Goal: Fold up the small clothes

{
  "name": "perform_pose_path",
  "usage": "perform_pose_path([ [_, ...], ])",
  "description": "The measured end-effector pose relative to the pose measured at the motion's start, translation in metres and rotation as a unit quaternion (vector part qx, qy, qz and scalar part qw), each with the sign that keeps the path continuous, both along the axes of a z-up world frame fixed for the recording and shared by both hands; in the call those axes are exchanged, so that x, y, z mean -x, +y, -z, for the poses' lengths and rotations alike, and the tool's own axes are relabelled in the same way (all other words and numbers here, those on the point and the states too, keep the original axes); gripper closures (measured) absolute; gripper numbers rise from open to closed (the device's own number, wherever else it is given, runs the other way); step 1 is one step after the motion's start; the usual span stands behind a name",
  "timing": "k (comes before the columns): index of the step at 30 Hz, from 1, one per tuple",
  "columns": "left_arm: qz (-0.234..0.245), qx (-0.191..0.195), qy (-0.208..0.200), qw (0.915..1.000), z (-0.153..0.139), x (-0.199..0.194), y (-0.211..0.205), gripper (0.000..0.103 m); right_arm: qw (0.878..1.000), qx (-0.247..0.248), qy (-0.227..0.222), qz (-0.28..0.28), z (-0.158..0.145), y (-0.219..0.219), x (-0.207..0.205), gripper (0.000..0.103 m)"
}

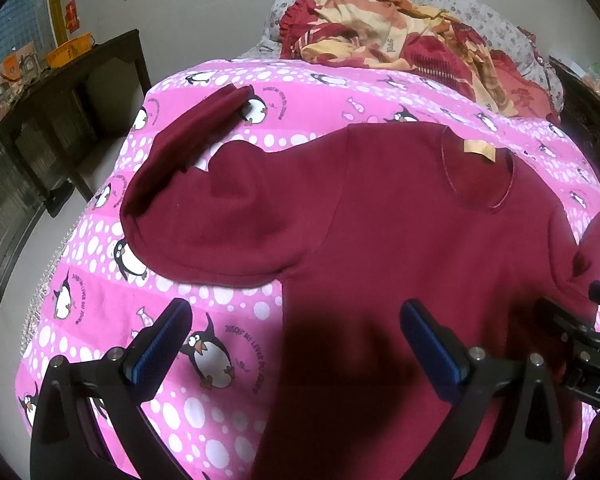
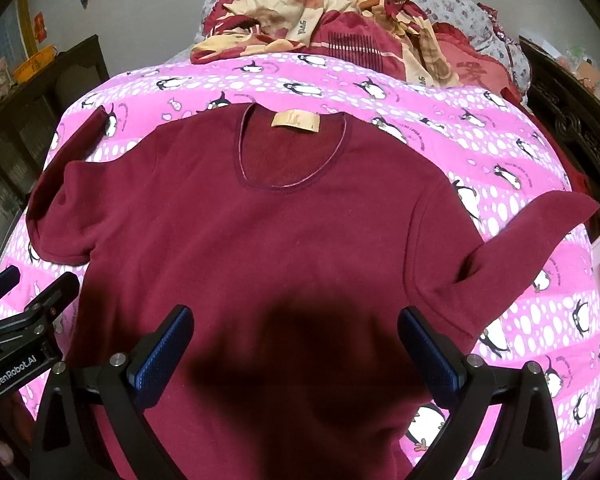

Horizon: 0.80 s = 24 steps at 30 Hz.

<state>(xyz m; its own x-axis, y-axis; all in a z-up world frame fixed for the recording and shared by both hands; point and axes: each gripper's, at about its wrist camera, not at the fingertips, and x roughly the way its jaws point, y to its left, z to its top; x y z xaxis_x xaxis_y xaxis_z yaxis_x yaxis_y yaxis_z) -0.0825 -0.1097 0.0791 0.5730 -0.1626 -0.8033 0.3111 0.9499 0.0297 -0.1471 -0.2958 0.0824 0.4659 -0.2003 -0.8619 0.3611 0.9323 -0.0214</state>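
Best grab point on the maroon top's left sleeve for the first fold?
Pinch the cuff end of the left sleeve with the open left hand-held gripper, coming from the bed's outer left side. The sleeve is bent back on itself, the cuff lying free on the pink bedspread.

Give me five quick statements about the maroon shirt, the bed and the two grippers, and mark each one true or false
1. The maroon shirt lies spread out on the pink penguin blanket. True.
2. The shirt's tan neck label is showing inside the collar. True.
3. The left gripper is clamped on a sleeve. False: its jaws stand open with nothing between them.
4. The right gripper is open above the shirt's lower part. True.
5. The shirt is already folded in half. False: the body lies flat and open; only the sleeve on the left is bent over on itself.
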Motion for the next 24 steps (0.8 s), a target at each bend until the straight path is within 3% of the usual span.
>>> perform_pose_path([
  [24,-0.018,0.004,0.006,0.9998,-0.001,-0.010,0.015,0.000,1.000,0.004,0.006,-0.010,0.004,0.007,-0.007,0.000],
])
